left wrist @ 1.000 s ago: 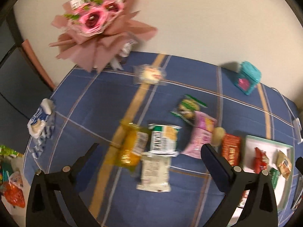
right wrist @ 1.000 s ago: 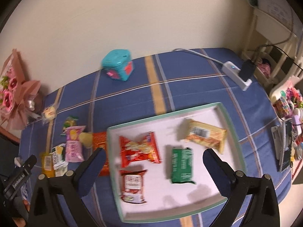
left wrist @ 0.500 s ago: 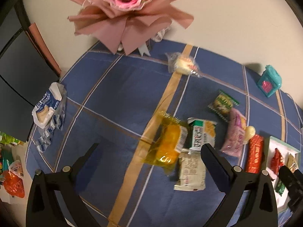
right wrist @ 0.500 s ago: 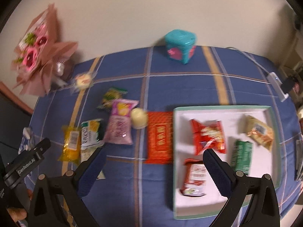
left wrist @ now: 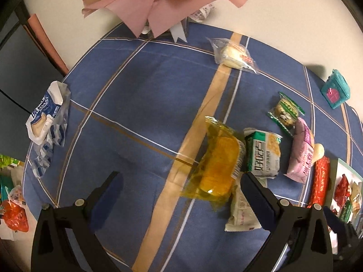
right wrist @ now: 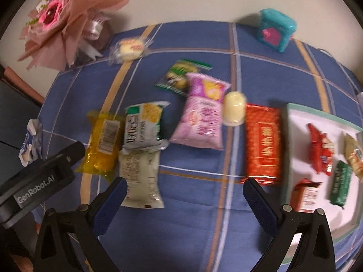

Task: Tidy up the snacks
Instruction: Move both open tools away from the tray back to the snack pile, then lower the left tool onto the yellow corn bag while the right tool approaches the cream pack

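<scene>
Snacks (right wrist: 197,117) lie loose on the blue cloth left of the tray (right wrist: 295,115) (four packets already inside). Light, crinkly and slippery, they want pinching mid-body; both the left gripper (left wrist: 181,190) and the right gripper (right wrist: 183,195) hang spread and empty.

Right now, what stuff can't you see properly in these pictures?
- Flowers: left wrist view, blooms cut off by the top edge; only pink paper shows.
- White pack: left wrist view, partly behind the yellow pack and a gripper finger.
- Tray: right wrist view, far side cut off by the right edge.
- Writing on the packs: right wrist view, too blurred to read.
</scene>
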A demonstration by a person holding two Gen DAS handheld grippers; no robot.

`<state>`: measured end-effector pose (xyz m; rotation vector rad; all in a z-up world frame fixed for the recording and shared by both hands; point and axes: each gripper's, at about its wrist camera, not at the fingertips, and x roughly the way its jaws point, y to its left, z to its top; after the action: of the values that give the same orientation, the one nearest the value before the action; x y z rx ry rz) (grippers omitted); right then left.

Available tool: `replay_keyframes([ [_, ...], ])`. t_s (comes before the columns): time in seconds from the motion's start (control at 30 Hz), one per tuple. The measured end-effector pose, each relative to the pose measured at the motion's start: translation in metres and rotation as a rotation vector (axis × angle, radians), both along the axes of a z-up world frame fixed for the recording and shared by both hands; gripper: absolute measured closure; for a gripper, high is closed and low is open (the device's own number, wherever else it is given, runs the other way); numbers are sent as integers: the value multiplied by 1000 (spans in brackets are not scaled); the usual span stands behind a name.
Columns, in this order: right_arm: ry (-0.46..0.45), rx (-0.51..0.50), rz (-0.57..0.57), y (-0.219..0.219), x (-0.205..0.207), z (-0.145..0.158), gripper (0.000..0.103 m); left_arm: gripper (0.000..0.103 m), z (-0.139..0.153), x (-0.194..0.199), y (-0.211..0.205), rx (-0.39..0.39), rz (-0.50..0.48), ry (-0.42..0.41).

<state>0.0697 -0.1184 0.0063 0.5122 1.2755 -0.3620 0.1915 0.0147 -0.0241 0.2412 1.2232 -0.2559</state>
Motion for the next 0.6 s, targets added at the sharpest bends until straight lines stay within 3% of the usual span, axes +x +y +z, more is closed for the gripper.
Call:
replay_keyframes([
  [0.33, 13, 19, 63, 32, 25, -27, 0, 0, -3, 11, 9, -39, 61, 13],
  [0.6, 78, -33, 74, 35, 31, -50, 0, 0, -7, 8, -2, -63, 17, 34],
])
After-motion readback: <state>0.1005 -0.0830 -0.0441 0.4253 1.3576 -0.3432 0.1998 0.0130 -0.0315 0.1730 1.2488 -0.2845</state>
